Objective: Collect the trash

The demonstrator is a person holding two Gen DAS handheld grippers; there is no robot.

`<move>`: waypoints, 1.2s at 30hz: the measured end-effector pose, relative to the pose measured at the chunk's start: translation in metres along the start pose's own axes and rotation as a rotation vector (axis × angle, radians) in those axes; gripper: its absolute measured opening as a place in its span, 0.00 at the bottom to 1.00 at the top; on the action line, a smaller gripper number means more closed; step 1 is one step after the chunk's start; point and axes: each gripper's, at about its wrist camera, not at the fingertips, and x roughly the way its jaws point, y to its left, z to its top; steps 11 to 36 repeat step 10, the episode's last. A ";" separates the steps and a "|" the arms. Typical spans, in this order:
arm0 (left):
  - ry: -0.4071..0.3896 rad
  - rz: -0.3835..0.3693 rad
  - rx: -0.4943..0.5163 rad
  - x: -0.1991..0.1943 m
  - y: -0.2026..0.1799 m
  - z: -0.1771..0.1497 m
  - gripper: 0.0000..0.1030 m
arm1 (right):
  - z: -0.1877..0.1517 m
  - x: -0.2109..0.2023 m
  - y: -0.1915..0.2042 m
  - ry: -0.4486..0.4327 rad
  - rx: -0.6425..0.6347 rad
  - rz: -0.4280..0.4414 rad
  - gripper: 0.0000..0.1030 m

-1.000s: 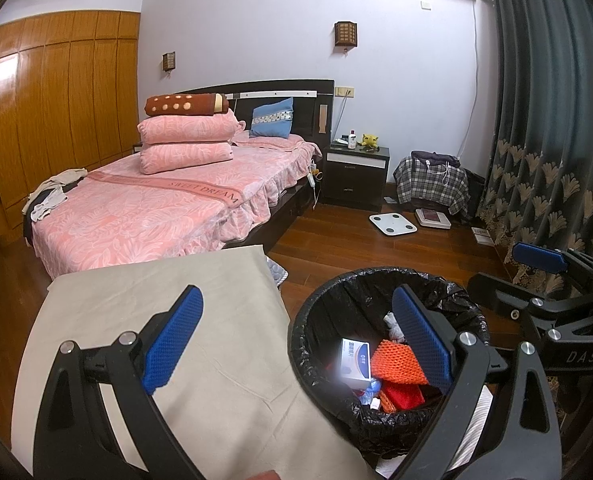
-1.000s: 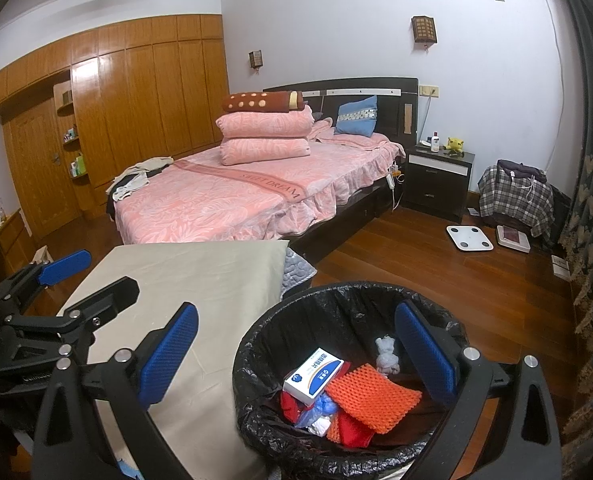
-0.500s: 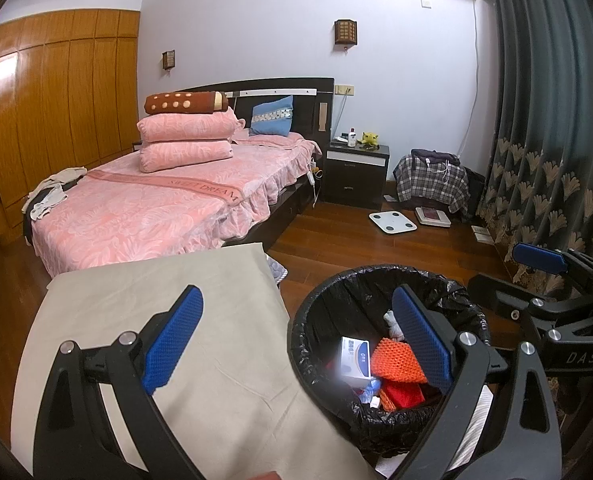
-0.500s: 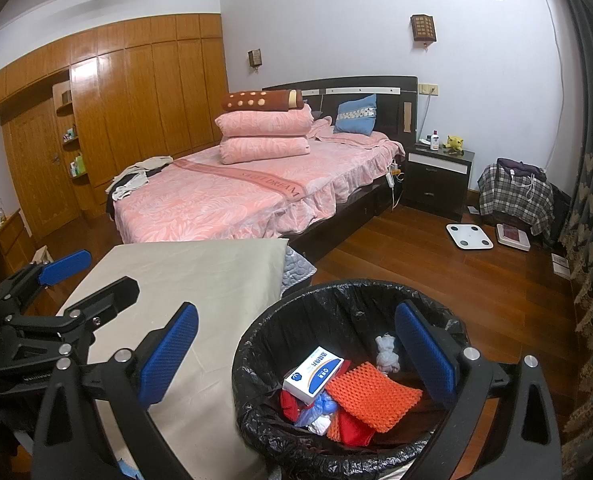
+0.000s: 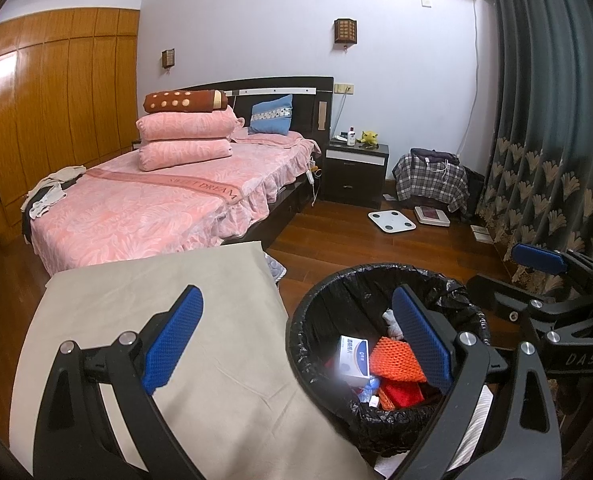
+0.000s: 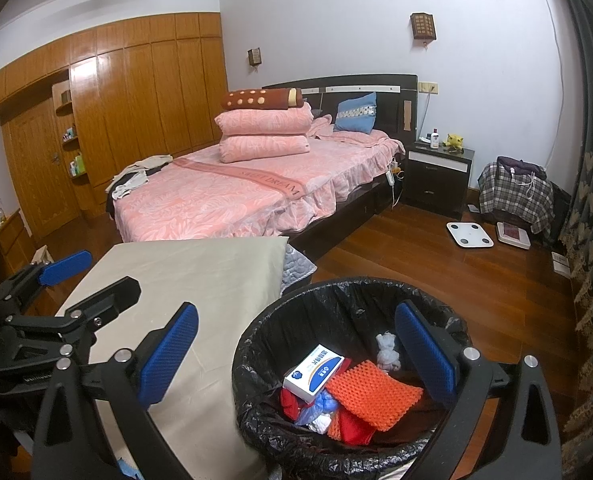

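A round bin with a black liner (image 5: 462,302) (image 6: 336,292) stands on the floor beside a beige-covered table (image 5: 136,304) (image 6: 200,268). In it lie a white and blue box (image 5: 354,356) (image 6: 314,372), an orange mesh pad (image 5: 396,364) (image 6: 372,392), red scraps and a crumpled white tissue (image 6: 388,350). My left gripper (image 5: 296,340) is open and empty, straddling the table edge and the bin's left rim. My right gripper (image 6: 296,352) is open and empty above the bin. Each gripper shows at the side of the other's view.
A pink bed (image 6: 232,196) with stacked pillows stands behind the table. A dark nightstand (image 6: 440,176), a white scale (image 6: 469,234) on the wooden floor, a plaid-covered pile (image 6: 516,196) and dark curtains (image 5: 544,120) are at the right. Wooden wardrobes (image 6: 136,100) line the left wall.
Both views have shifted very slightly; the grippers stay open and empty, and the bin's contents are unchanged.
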 end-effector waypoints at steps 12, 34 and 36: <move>0.006 0.005 -0.006 0.000 0.001 -0.006 0.90 | 0.000 0.000 0.000 0.000 0.000 0.000 0.94; 0.006 0.005 -0.006 0.000 0.001 -0.006 0.90 | 0.000 0.000 0.000 0.000 0.000 0.000 0.94; 0.006 0.005 -0.006 0.000 0.001 -0.006 0.90 | 0.000 0.000 0.000 0.000 0.000 0.000 0.94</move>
